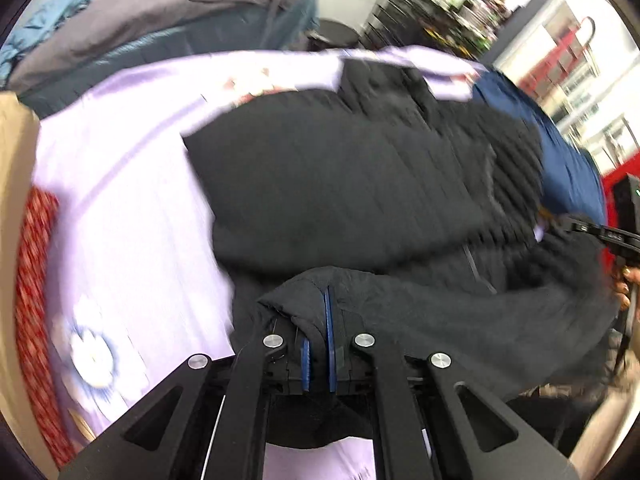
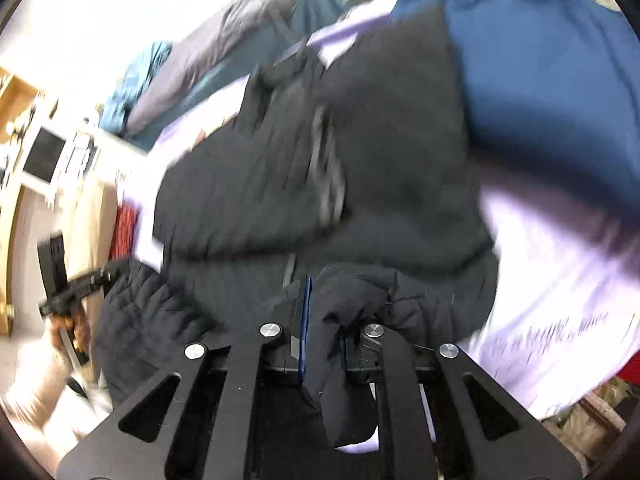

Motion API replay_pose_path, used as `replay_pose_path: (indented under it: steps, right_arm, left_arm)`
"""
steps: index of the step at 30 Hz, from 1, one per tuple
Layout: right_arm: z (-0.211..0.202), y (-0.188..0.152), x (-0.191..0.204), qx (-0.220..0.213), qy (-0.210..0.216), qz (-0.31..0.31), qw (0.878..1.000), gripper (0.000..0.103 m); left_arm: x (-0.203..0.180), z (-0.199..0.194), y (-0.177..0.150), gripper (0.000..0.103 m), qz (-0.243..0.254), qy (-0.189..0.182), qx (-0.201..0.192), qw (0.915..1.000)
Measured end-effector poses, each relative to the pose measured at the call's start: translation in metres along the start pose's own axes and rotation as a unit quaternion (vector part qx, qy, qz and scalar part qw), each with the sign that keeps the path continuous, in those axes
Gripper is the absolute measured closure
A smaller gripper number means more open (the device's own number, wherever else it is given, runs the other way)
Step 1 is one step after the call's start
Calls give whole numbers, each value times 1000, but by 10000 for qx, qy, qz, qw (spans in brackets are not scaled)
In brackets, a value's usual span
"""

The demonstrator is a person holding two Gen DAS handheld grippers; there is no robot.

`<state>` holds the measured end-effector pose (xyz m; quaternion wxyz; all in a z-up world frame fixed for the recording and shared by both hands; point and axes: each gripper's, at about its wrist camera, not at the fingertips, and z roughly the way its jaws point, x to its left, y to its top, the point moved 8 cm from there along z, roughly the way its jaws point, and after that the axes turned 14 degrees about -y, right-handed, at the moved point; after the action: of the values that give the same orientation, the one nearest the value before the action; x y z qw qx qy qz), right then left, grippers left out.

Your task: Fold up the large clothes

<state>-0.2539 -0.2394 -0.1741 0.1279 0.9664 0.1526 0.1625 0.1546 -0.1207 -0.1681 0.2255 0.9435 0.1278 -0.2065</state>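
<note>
My left claw (image 1: 318,344) pinches a bunched fold of the black jacket (image 1: 360,176) between its blue pads, and my right claw (image 2: 322,332) is pressed together on another bunch of the same hem. The jacket lies spread across a lilac sheet (image 1: 120,216), its far part flat, its near edge lifted in my two grips. A blue garment (image 2: 540,80) lies just beside it, touching its far side. Grey and teal clothes (image 1: 168,20) are heaped beyond the sheet.
</note>
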Motion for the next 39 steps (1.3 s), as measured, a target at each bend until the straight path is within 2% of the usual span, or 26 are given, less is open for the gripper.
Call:
replay_pose_path:
  steps: [4,6,8,11,13,15,18,22,24,25,26,27,28,30,31,34,35,39]
  right_arm:
    - [-16,68,-17,-491,165,630,9967,92]
    - [-17,93,-19,-552,234,821,9948,92]
    - [-15,108,-16,-559,135,841,9948,92]
    - [-5,126,-18,-518,-22,963,9940,92]
    - [5,132,-23,-428,-78,1114,9928,92]
    - [14,136,-27,-365,-111,1204,9920,92]
    - [29,139,-34,-246,-108,1408,9897,92]
    - [44,148,-42,-126,-82,1526,9882,92]
    - [51,153,-43,-40,-47,1607,9870,92]
    - [54,155,-43,11,-31,1660,9861,92]
    - [57,155,-43,52,-24,1712,9852,92]
    - [61,157,-43,91,-52,1763,9843,92]
    - [64,160,-43,118,-84,1798,9836,92]
    - [70,163,-43,171,-111,1892,9817,92]
    - [73,164,-44,209,-126,1962,9803,92]
    - [78,166,-43,274,-152,2113,9769,92]
    - [79,166,-44,295,-138,2179,9754,92]
    - [79,165,-44,362,-88,2366,9709,91]
  left_arm:
    - [15,-7,56,97,-123,151,-380,9991]
    - [20,-5,83,97,-229,176,-456,9985]
    - [20,5,103,97,-217,363,-420,9982]
    - [24,21,119,97,-332,578,-282,9974]
    - [33,23,118,94,-534,602,-233,9965]
    - [40,26,119,93,-869,477,-228,9948]
    - [49,20,120,90,-1422,32,-316,9893]
    - [56,-1,120,82,-1990,-698,-532,9761]
    - [57,-12,116,78,-2043,-778,-629,9738]
    - [57,-16,114,72,-2029,-748,-666,9741]
    - [58,-19,113,49,-2006,-634,-711,9750]
    - [63,-30,111,32,-1935,-130,-859,9772]
    - [68,-44,110,11,-1831,384,-1136,9757]
    - [67,-61,108,11,-1621,734,-1531,9721]
    - [63,-60,105,11,-1539,738,-1475,9742]
    - [42,-41,91,11,-1131,969,-1027,9835]
    - [28,-29,84,11,-825,1084,-864,9869]
    - [-15,12,57,11,-95,1468,-411,9883]
